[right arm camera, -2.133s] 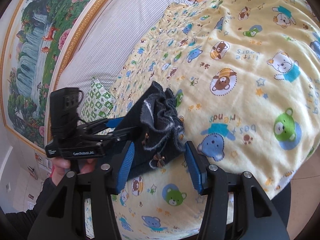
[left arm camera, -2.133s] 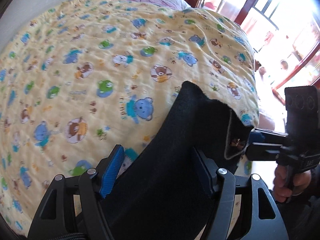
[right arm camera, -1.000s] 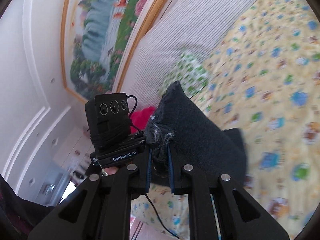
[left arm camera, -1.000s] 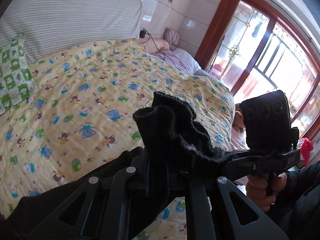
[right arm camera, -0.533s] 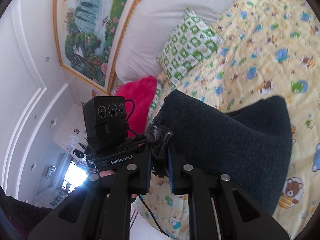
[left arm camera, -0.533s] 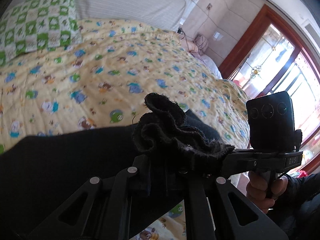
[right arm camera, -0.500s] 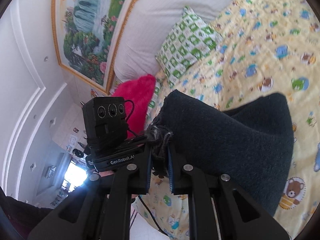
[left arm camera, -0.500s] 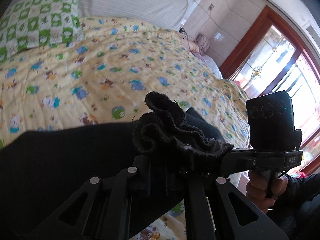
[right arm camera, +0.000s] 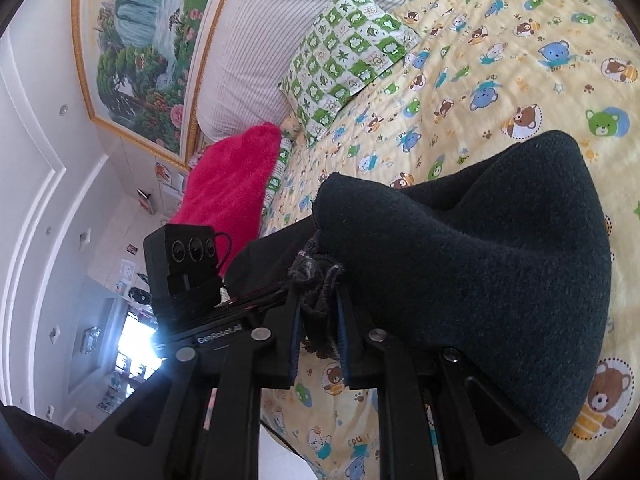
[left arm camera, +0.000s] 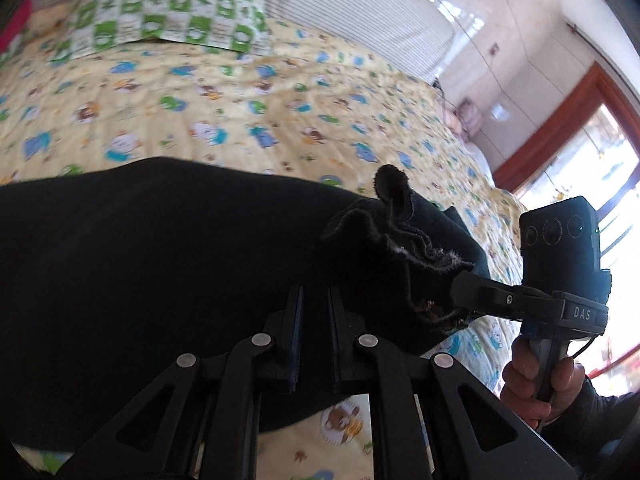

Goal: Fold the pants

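Two handheld grippers are holding a pair of dark pants (left arm camera: 152, 264) above a bed covered by a yellow bear-print quilt (left arm camera: 224, 112).

The left gripper (left arm camera: 314, 320) is pinching a bunched edge of the fabric, its two fingers pressed nearly together on the cloth. The right gripper (right arm camera: 320, 320) is doing the same, clamped on a gathered, frayed-looking hem or waistband edge (right arm camera: 316, 276). Which end of the garment this is cannot be told. In the left wrist view, the right gripper (left arm camera: 464, 300) is appearing just to the right, biting the same bunched edge, so the two grips are sitting close beside each other.

The pants are hanging and draping from these grips, with the lower part sagging toward or onto the quilt; whether it is touching is unclear. In the left wrist view the long axis is running from the gripped edge at the right out to the left. In the right wrist view the cloth is billowing away to the right.

The folding seems to be at an early stage: the garment is being lifted, not laid flat, and no neat crease is showing. Spreading and folding appear to be left.

A green checked pillow (right arm camera: 348, 48) and a pink blanket (right arm camera: 232, 172) are lying at the far end of the bed.
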`<state>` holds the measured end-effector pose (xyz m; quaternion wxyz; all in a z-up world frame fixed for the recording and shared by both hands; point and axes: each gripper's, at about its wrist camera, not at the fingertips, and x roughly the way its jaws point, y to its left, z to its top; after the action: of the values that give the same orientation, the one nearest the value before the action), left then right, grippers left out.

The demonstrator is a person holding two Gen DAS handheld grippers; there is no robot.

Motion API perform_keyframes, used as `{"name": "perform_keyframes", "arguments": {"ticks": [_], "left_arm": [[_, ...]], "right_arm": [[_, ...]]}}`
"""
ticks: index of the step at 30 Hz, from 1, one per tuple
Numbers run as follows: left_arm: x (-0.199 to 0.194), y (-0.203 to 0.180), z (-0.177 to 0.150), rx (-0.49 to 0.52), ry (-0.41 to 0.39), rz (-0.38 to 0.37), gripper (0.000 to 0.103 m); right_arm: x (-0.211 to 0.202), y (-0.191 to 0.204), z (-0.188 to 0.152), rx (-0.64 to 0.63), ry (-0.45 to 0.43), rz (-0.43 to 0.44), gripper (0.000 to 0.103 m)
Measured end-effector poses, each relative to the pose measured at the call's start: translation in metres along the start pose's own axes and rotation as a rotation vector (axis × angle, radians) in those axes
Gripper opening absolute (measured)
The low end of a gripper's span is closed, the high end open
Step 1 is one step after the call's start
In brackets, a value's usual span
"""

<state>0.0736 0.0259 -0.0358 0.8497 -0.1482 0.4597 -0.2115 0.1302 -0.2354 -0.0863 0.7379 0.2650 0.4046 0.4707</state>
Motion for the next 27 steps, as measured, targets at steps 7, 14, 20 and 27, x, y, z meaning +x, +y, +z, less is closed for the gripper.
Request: {"name": "perform_keyframes", "arguments": {"ticks": [7,14,20,27], "left_arm": [[-0.015,0.01,-0.015,-0.09,-0.012,0.051,0.017],[-0.042,0.026,-0.034,-0.209,-0.07,0.071,0.031],[-0.065,0.049,-0.049,-0.309,-0.12,0.094,0.031],[-0.089,0.063,-0.059,-0.377,-0.175,0.109,0.031]], "right_arm": [[0.009,0.016,-0.002,-0.076,0.031,-0.076,0.032],[0.016,0.033,-0.004,-0.133,0.033,-0.086,0.059],[0.029,0.044,-0.001,-0.152,0.051,-0.073,0.063],[0.045,0.058,-0.002,-0.171,0.084,-0.043,0.063]]}}
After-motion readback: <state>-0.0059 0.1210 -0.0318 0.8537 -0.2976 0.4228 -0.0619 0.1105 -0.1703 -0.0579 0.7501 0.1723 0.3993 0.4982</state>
